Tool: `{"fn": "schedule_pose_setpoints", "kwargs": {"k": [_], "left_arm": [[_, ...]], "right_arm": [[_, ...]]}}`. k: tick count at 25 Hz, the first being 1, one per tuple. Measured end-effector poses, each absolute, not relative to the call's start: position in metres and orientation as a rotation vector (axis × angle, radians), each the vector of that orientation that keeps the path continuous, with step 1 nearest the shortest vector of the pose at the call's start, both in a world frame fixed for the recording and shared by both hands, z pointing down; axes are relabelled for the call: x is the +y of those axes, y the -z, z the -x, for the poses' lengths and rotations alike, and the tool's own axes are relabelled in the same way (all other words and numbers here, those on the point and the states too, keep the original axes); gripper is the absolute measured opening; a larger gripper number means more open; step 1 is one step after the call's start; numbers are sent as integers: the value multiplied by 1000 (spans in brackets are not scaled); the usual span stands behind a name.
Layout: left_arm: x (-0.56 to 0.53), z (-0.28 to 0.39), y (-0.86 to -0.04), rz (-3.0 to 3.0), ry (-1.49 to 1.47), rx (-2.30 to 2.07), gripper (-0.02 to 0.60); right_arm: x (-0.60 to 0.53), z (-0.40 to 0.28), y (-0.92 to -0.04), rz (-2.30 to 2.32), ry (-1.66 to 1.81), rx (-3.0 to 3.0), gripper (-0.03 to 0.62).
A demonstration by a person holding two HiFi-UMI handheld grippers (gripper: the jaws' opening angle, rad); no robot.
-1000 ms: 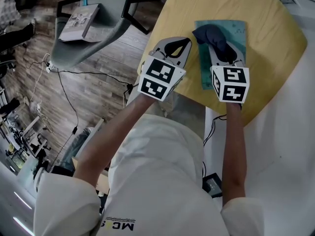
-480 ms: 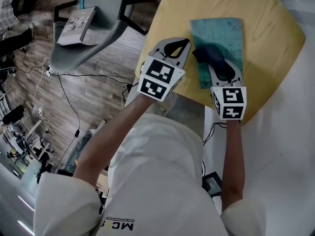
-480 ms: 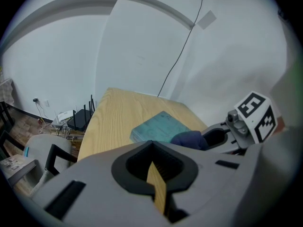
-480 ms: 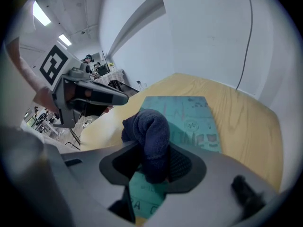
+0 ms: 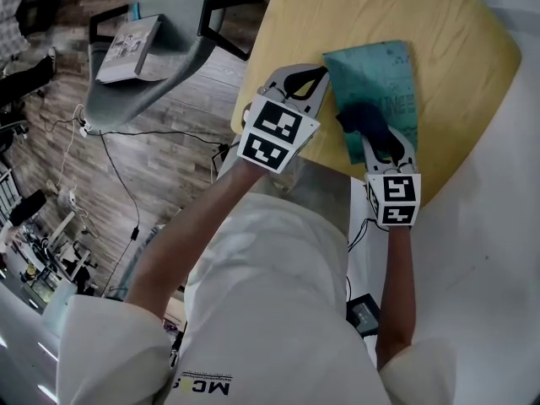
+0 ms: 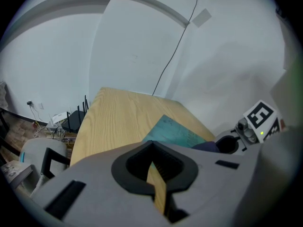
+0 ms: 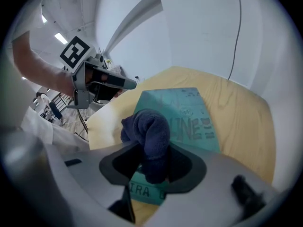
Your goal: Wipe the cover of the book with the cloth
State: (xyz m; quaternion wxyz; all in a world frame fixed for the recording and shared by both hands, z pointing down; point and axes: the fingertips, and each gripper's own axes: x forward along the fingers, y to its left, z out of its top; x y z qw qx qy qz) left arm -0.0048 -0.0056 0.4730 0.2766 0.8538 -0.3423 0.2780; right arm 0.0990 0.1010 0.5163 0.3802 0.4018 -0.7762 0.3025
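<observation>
A teal book (image 5: 377,78) lies flat on the round wooden table (image 5: 456,49). My right gripper (image 5: 369,132) is shut on a bunched dark blue cloth (image 5: 360,115), which presses on the book's near end. In the right gripper view the cloth (image 7: 149,135) bulges out between the jaws over the printed cover (image 7: 191,119). My left gripper (image 5: 310,78) rests on the table just left of the book, shut with nothing in it. In the left gripper view the book (image 6: 173,131) and the cloth (image 6: 204,146) show beyond its closed jaws.
The table's near edge runs right under both grippers. To the left, on a wood floor with cables (image 5: 110,142), stands a grey chair (image 5: 169,24) with a magazine (image 5: 126,45) on its seat. A white surface (image 5: 498,226) lies to the right.
My right gripper has drawn the cloth down the cover from the far end towards the near end. The book has turned slightly. The left gripper has stayed put.
</observation>
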Motion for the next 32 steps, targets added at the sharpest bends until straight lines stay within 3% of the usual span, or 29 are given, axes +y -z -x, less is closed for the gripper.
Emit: {"fn": "schedule_pose_setpoints", "kwargs": {"k": [14,32], "left_arm": [[2,-24,-501,-2319,-882,-803,9],[8,-27,-499,-2300,-892,-773,9]], "right_arm": [[104,-102,-515,-1049,-770,-1968,160],[198,-134,-516,-957,-850,-1870,160]]}}
